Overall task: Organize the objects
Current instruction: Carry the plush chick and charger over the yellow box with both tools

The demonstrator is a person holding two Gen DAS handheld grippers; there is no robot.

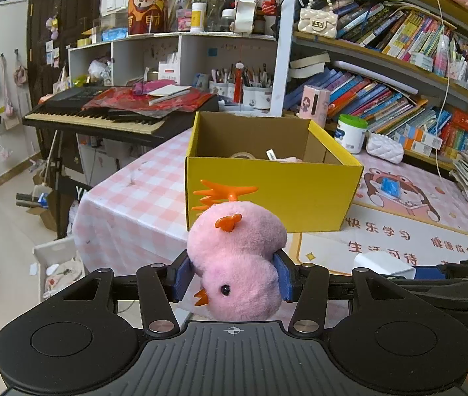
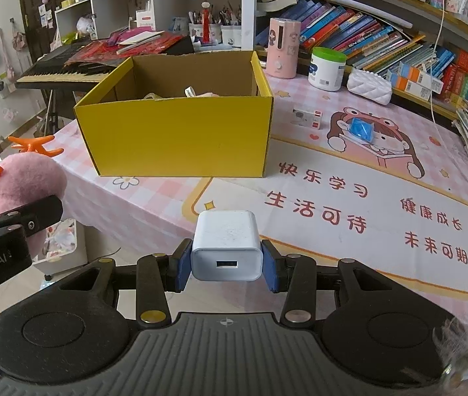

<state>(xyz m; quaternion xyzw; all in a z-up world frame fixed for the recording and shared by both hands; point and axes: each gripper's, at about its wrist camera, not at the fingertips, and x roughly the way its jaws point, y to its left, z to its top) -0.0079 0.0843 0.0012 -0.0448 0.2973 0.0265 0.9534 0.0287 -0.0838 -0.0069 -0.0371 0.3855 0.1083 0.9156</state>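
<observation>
The cardboard box stands on the table before the keyboard, with the tub and the bookshelf behind it to the right, the chick toy held left of the charger.

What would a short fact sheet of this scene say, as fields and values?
Left claw: clamped on a pink plush chick, held upside down
Right claw: clamped on a white USB charger
Container: open yellow box, some items already inside
Surface: pink checked tablecloth
Still on table: blue packet, small white box
</observation>
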